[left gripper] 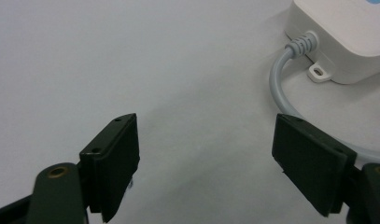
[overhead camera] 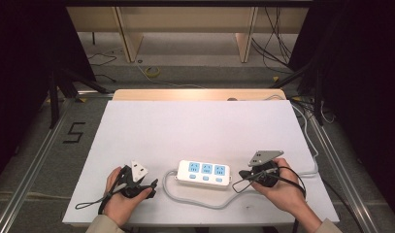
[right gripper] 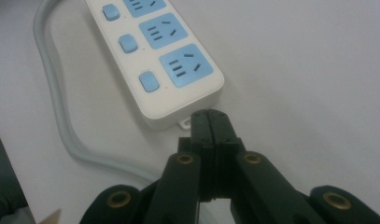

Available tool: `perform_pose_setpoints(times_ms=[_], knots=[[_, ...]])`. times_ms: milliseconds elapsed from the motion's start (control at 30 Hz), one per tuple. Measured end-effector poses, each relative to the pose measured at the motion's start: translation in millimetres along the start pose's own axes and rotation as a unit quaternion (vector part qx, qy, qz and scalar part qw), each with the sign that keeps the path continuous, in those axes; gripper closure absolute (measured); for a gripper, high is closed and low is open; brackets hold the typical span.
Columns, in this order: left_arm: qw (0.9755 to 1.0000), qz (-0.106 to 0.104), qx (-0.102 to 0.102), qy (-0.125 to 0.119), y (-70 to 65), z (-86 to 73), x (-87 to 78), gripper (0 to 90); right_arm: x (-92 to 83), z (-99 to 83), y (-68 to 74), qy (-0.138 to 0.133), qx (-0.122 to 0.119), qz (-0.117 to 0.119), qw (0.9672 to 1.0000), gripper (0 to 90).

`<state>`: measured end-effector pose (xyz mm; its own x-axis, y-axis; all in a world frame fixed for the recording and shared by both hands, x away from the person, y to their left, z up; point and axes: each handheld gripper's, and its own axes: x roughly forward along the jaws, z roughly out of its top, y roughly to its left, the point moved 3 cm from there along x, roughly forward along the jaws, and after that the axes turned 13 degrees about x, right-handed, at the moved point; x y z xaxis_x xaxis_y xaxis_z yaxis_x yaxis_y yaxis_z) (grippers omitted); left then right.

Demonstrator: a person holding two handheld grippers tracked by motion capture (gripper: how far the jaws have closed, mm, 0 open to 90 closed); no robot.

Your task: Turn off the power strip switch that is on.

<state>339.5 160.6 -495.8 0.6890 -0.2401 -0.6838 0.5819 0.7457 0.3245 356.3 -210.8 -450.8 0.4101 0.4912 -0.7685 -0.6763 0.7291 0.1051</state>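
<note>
Near the table's front edge, between the two hands, lies a white power strip (overhead camera: 205, 174), its long axis running left to right across the white table top (overhead camera: 195, 126), with a slight tilt that puts the right end a little nearer the person. Its face points up and carries three blue socket panels in a row, each with a small blue switch beside it on the near side. A grey cable (overhead camera: 195, 200) leaves its left end, loops toward the front edge and runs off to the right. A small mounting tab sticks out at each end.

At the left, the left gripper (left gripper: 206, 156) rests in the person's hand with its jaws spread wide and nothing between them; the strip's cable end lies just ahead of it. At the right, the right gripper (right gripper: 214, 122) has its jaws pressed flat together, empty, the tips just beside the strip's right end tab; whether they touch it cannot be told.
</note>
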Motion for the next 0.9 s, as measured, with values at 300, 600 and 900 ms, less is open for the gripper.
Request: perform_pose_setpoints(times_ms=[300, 600, 900], knots=[[1.0, 0.0, 0.001, 0.001, 0.0, -0.1, 0.2, 23.0, 2.2, 3.3, 2.6, 0.001, 0.001, 0.001, 1.0, 90.0], [1.0, 0.0, 0.001, 0.0, 0.0, 0.1, 0.3, 23.0, 4.6, 6.4, 4.9, 0.004, -0.004, 0.002, 1.0, 90.0], [1.0, 0.0, 0.001, 0.0, 0.1, 0.0, 0.3, 23.1, 7.7, 10.3, 7.5, 0.005, -0.005, 0.006, 1.0, 90.0]])
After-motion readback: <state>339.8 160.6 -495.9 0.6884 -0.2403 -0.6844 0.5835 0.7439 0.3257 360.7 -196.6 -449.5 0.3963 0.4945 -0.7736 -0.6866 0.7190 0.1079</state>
